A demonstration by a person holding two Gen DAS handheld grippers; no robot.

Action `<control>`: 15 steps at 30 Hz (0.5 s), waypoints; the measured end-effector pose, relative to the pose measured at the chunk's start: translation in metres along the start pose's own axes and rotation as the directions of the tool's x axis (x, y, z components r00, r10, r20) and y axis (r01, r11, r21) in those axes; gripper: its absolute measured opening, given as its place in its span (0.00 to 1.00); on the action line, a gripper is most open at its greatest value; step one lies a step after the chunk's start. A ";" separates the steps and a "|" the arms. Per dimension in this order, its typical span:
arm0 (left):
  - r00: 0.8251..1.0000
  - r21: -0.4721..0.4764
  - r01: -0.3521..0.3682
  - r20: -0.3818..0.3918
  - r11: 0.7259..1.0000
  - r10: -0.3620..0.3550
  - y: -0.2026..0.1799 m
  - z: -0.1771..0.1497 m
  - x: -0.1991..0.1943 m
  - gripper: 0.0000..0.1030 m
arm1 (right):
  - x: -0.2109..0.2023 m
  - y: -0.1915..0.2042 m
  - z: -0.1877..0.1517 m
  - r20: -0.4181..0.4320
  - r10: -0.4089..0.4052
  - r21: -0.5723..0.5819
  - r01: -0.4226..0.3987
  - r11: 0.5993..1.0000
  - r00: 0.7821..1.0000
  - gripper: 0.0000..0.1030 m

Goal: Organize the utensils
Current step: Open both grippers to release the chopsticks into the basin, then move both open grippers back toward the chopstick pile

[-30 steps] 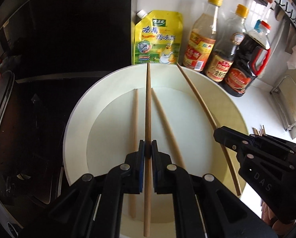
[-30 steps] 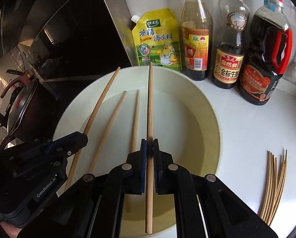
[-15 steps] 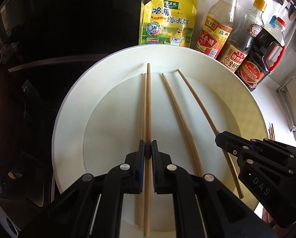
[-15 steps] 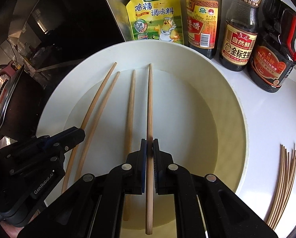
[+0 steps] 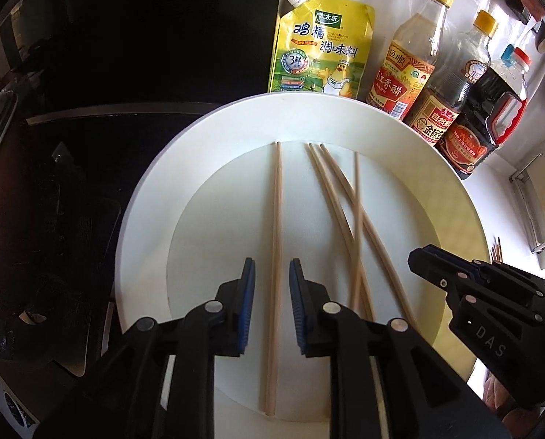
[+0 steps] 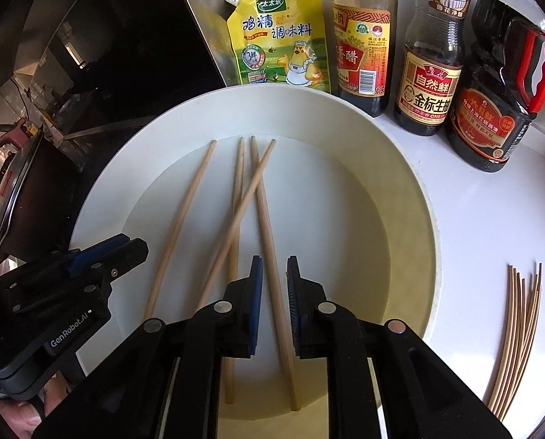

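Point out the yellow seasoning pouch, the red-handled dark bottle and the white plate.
Yellow seasoning pouch [image 6: 278, 36]: right wrist view, printed front.
Red-handled dark bottle [image 6: 486, 124]: right wrist view, label.
White plate [image 5: 155, 197]: left wrist view, left rim.

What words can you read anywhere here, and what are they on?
"太太乐", "鸡精 调味料": yellow pouch.
"香醋": vinegar bottle.
"自然鲜", "金标生抽": soy bottle.
"GenRobot.AI": left gripper housing.
"DAS": right gripper housing.
Red-handled jug: label too small to read.
Fine print on all labels: blurred.
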State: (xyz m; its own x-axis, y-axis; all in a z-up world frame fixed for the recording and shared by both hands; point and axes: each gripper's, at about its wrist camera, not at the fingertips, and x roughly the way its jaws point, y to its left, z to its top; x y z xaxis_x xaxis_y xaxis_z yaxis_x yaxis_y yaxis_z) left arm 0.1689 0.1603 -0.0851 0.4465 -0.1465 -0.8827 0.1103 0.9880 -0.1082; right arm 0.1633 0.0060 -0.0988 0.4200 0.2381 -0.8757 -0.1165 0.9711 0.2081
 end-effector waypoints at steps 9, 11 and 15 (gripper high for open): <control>1.000 -0.007 0.004 0.017 1.000 -0.004 -0.002 -0.006 -0.017 0.26 | -0.016 -0.001 -0.009 0.023 0.000 0.007 0.000 1.000 1.000 0.13; 1.000 -0.006 0.006 0.024 1.000 -0.006 -0.003 -0.008 -0.020 0.27 | -0.021 -0.002 -0.012 0.028 -0.002 0.006 0.002 1.000 1.000 0.14; 0.999 0.001 0.005 0.034 1.000 -0.005 -0.008 -0.012 -0.028 0.27 | -0.033 -0.004 -0.019 0.047 -0.006 0.014 0.006 1.000 0.999 0.15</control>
State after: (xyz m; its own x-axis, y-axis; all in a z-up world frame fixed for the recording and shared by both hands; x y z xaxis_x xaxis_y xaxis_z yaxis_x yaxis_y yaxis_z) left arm 0.1445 0.1571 -0.0651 0.4761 -0.1529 -0.8660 0.1136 0.9872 -0.1119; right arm 0.1330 -0.0060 -0.0793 0.4622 0.2322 -0.8558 -0.1017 0.9726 0.2089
